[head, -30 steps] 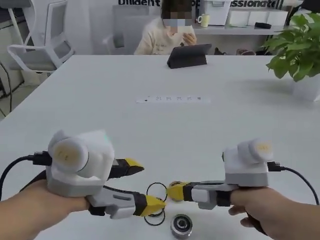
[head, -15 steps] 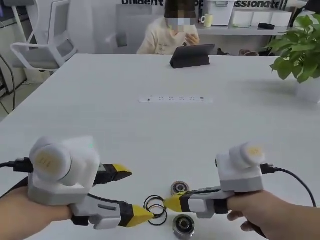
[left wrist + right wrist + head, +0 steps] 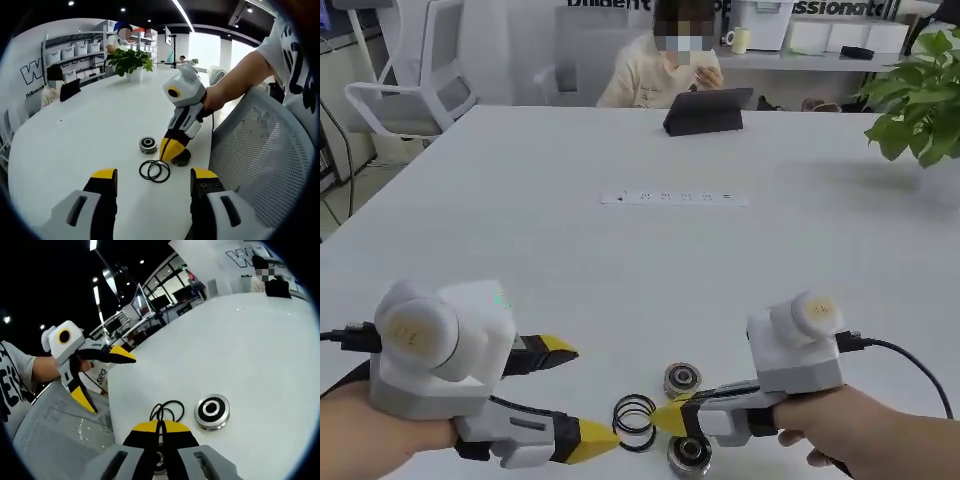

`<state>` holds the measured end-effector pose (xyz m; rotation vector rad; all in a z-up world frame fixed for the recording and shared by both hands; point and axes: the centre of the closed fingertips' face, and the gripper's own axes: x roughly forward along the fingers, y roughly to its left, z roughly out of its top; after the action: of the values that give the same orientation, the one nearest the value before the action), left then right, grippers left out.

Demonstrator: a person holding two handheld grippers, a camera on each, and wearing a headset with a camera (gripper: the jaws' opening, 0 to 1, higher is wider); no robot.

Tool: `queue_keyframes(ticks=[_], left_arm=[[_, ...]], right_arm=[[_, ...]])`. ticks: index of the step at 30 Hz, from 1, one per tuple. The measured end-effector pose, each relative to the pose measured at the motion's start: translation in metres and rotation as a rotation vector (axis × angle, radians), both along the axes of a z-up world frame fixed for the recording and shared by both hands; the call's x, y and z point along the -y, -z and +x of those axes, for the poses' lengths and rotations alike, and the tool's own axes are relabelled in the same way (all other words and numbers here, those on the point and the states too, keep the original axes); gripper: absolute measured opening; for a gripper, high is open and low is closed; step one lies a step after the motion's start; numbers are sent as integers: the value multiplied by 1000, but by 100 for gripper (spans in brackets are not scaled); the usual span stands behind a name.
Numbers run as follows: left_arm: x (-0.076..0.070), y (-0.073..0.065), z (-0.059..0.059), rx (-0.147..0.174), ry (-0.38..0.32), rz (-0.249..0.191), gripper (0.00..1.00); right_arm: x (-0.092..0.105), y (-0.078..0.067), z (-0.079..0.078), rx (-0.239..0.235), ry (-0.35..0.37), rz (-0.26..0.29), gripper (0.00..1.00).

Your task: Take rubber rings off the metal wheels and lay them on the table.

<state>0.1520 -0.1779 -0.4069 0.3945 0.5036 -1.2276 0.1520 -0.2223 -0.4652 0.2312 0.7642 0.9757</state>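
The rubber rings (image 3: 635, 418) are thin black loops, overlapping one another in a small loose cluster and lying flat on the white table (image 3: 620, 260) near its front edge, between the two grippers. Two metal wheels sit just beside them: the far wheel (image 3: 682, 378) stands a little beyond the rings, and the near wheel (image 3: 689, 453) lies just under the tip of the right gripper (image 3: 665, 417). In the right gripper view the far wheel shows a silvery rim, a black band inside it and a pale hub. The right gripper's yellow-tipped jaws are pressed together with their point at the edge of the ring cluster; whether a loop is caught between them cannot be told. The left gripper (image 3: 578, 392) hangs just left of the rings with its jaws spread wide and nothing between them. As for writing, dark lettering runs along the top of the head view but is cut off and cannot be read whole; a large "W" shows on the wall (image 3: 32, 75); black letters on a white shirt (image 3: 295, 75) are partly hidden; a strip (image 3: 675, 198) mid-table bears marks too small to read.
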Motion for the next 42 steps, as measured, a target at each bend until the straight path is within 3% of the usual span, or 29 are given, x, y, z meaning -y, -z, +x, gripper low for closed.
queue_keyframes(ticks=[8,13,23,33,42], left_arm=[[-1,3,-1,-4,4,9,56],[-1,4,-1,-7,5,12,56],[0,3,-4,-13,10,10,56],[-1,-2,-6,-7,10,0,60],[-1,-6,-6,2,11,0,64]], right_arm=[[-1,1,-1,26,-19,-19,8],[-2,-1,-3,49,-38,-30,19],[2,-18,-7,134,-54,-39,31],[28,-41,-9,243,29,-33,48],[52,-51,-22,342,22,-107,61]])
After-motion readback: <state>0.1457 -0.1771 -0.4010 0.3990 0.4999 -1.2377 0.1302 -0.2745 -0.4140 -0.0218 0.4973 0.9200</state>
